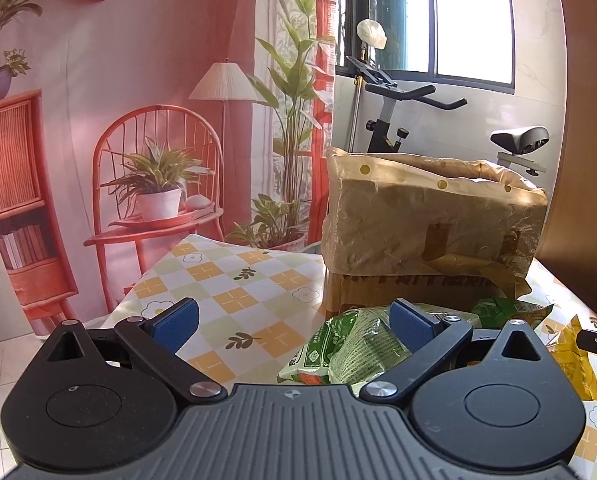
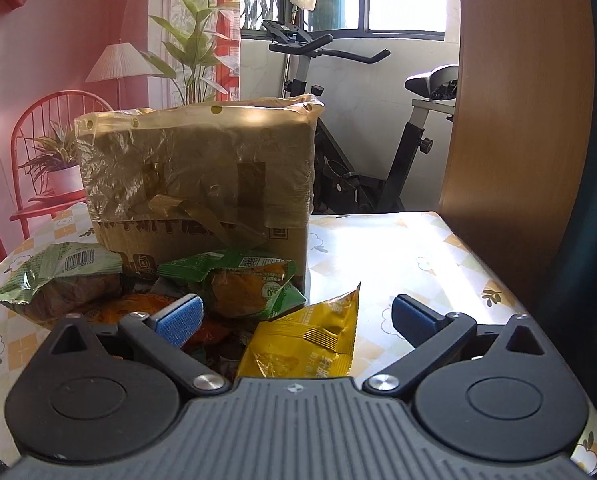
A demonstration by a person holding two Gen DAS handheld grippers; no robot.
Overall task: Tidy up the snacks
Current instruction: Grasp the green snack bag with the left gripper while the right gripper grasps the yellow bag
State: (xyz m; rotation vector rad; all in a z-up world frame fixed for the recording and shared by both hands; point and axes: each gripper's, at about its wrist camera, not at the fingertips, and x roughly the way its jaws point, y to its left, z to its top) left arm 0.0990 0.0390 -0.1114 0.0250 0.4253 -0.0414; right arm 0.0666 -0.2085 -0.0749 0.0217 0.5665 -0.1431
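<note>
Checked tablecloth (image 2: 378,248), exercise bike (image 2: 338,56) behind | cardboard box (image 2: 202,176) | left gripper (image 1: 294,326), right gripper (image 2: 296,322) apart

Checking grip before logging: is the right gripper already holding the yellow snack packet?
No, the right gripper is open, its blue fingers spread apart above the yellow snack packet, which lies on the table.

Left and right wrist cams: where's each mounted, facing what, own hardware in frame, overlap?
Left wrist: on the left gripper, facing the cardboard box across the table; open blue pads over a green snack packet.
Right wrist: on the right gripper, facing the box; open fingers straddle a yellow packet.
Shared: box, exercise bike, checked tablecloth.
</note>
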